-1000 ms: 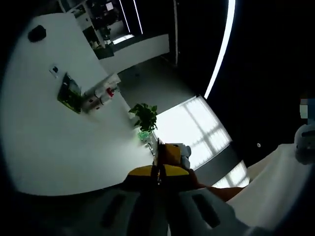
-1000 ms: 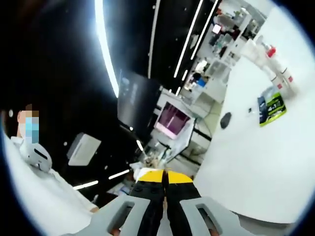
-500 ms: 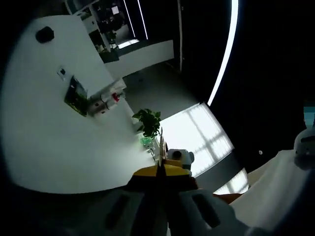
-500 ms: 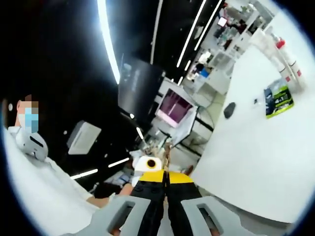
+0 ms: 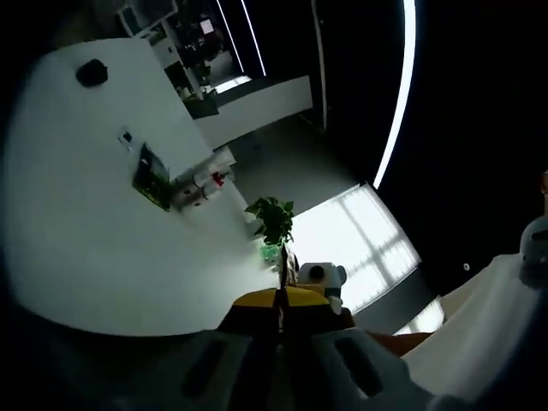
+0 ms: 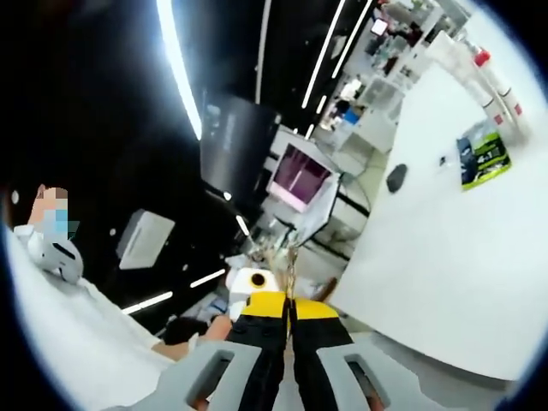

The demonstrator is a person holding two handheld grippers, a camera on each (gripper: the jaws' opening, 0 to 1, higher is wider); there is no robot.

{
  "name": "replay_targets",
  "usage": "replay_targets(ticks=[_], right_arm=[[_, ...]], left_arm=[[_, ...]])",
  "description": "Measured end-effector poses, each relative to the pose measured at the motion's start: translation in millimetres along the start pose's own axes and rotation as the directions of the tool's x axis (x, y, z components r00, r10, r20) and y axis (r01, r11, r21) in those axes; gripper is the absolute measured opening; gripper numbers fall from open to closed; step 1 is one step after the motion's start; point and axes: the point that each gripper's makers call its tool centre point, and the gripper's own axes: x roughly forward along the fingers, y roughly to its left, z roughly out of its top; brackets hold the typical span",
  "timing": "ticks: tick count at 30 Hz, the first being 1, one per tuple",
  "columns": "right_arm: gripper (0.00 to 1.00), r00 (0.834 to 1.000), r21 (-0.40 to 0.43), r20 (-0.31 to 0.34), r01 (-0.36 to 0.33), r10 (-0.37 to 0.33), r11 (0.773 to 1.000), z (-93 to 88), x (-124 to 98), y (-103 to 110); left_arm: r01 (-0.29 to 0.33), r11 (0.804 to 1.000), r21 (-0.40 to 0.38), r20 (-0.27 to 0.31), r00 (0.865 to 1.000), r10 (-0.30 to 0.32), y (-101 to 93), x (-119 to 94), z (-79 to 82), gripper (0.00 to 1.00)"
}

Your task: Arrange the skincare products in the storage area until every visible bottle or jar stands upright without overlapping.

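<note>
My left gripper (image 5: 278, 301) has pale grey jaws with dark slots and a yellow-and-black front. My right gripper (image 6: 289, 301) looks the same. I wear a white garment (image 6: 60, 338).

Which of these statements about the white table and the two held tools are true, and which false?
1. The left gripper has its jaws closed together with nothing between them. True.
2. The right gripper holds a bottle. False: its jaws are shut on nothing.
3. A green and black packet lies on the white table beside the white bottles with red caps. True.
4. The small green potted plant stands in the middle of the table. False: it stands at the table's edge.
5. A black round object lies on the table apart from the packet. True.
</note>
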Motion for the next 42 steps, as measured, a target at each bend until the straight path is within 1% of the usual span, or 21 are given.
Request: replay_targets(ticks=[6,8,10,11,12,13,14,15,16,17,18,21,23,25,26,27,29,31,32,37,42], right_arm=[[0.03,0.999,-0.01,-0.011,0.03,-0.03,0.999,4.1,-1.0,-8.4],[0.03,0.997,-0.052,-0.011,0.076,-0.076,0.996,8.3,-6.2,-18.1],[0.03,0.983,-0.135,-0.056,0.167,-0.176,0.977,3.4,-15.0,-34.6],[0.04,0.954,-0.22,-0.108,0.251,-0.279,0.943,-4.4,-24.1,-53.0],[0.05,0.925,-0.279,-0.144,0.303,-0.352,0.911,-10.6,-31.0,-65.4],[0.07,0.872,-0.371,-0.178,0.369,-0.455,0.852,-17.9,-41.4,-82.1],[0.11,0.844,-0.426,-0.195,0.386,-0.5,0.818,-21.7,-47.1,-89.5],[0.14,0.796,-0.52,-0.205,0.404,-0.569,0.752,-25.8,-56.7,-101.9],[0.18,0.769,-0.571,-0.208,0.406,-0.605,0.714,-28.5,-61.7,-108.0],[0.22,0.751,-0.597,-0.214,0.406,-0.624,0.692,-31.3,-64.4,-110.8],[0.25,0.713,-0.655,-0.222,0.397,-0.666,0.643,-37.7,-70.4,-118.4],[0.32,0.635,-0.769,-0.228,0.347,-0.738,0.537,-52.7,-84.1,-136.5],[0.33,0.622,-0.79,-0.196,0.358,-0.758,0.498,-54.6,-88.3,-142.4],[0.32,0.613,-0.804,-0.181,0.358,-0.769,0.474,-50.1,-86.7,-143.0],[0.32,0.641,-0.824,-0.127,0.357,-0.757,0.441,-38.8,-79.6,-139.6],[0.32,0.664,-0.823,-0.095,0.367,-0.742,0.434,-32.3,-75.2,-137.0],[0.32,0.657,-0.825,-0.095,0.369,-0.748,0.429,-31.9,-77.6,-138.6],[0.33,0.624,-0.834,-0.096,0.376,-0.775,0.405,-35.1,-87.0,-144.6],[0.32,0.618,-0.838,-0.103,0.368,-0.779,0.403,-37.8,-87.6,-144.7],[0.31,0.633,-0.861,-0.117,0.319,-0.765,0.396,-42.2,-80.5,-141.6],[0.3,0.624,-0.851,-0.112,0.342,-0.773,0.399,-37.4,-85.3,-145.2]], left_arm=[[-0.025,0.999,-0.038,0.083,0.996,0.028,11.5,-18.1,18.6,0.0],[-0.03,0.998,-0.049,0.09,0.995,0.035,13.8,-21.4,20.9,0.0],[-0.041,0.998,-0.046,0.104,0.994,0.045,15.3,-25.8,24.3,0.0],[-0.046,0.998,-0.05,0.108,0.993,0.052,16.7,-27.3,25.4,0.0],[-0.051,0.997,-0.053,0.114,0.992,0.057,17.8,-27.7,26.5,0.0],[-0.053,0.997,-0.055,0.117,0.991,0.059,18.7,-28.8,27.4,0.0],[-0.059,0.997,-0.058,0.122,0.99,0.066,20.5,-29.8,28.9,0.0],[-0.063,0.996,-0.058,0.124,0.99,0.07,21.8,-30.6,30.2,0.0],[-0.069,0.996,-0.064,0.13,0.989,0.077,24.4,-31.4,32.6,0.0],[-0.072,0.995,-0.069,0.133,0.988,0.08,25.5,-31.8,33.7,0.0],[-0.076,0.994,-0.078,0.135,0.987,0.086,28.1,-32.3,36.9,0.0],[-0.096,0.991,-0.09,0.153,0.982,0.109,35.6,-32.2,49.9,0.0],[-0.112,0.989,-0.096,0.16,0.979,0.126,40.5,-30.1,59.3,0.0],[-0.118,0.989,-0.092,0.154,0.979,0.131,41.7,-26.6,65.4,0.0],[-0.123,0.989,-0.086,0.151,0.979,0.135,45.5,-23.7,71.9,0.0],[-0.127,0.989,-0.082,0.147,0.979,0.138,47.3,-21.6,75.1,0.0],[-0.131,0.988,-0.083,0.135,0.981,0.141,50.5,-16.0,81.4,0.0],[-0.141,0.988,-0.07,0.121,0.981,0.148,54.8,-7.5,92.5,0.0],[-0.142,0.988,-0.065,0.116,0.982,0.149,56.2,-4.7,96.0,0.0],[-0.166,0.986,-0.015,0.065,0.984,0.167,63.6,10.8,110.8,0.0],[-0.211,0.977,-0.014,0.032,0.977,0.211,84.4,19.9,125.7,0.0]])
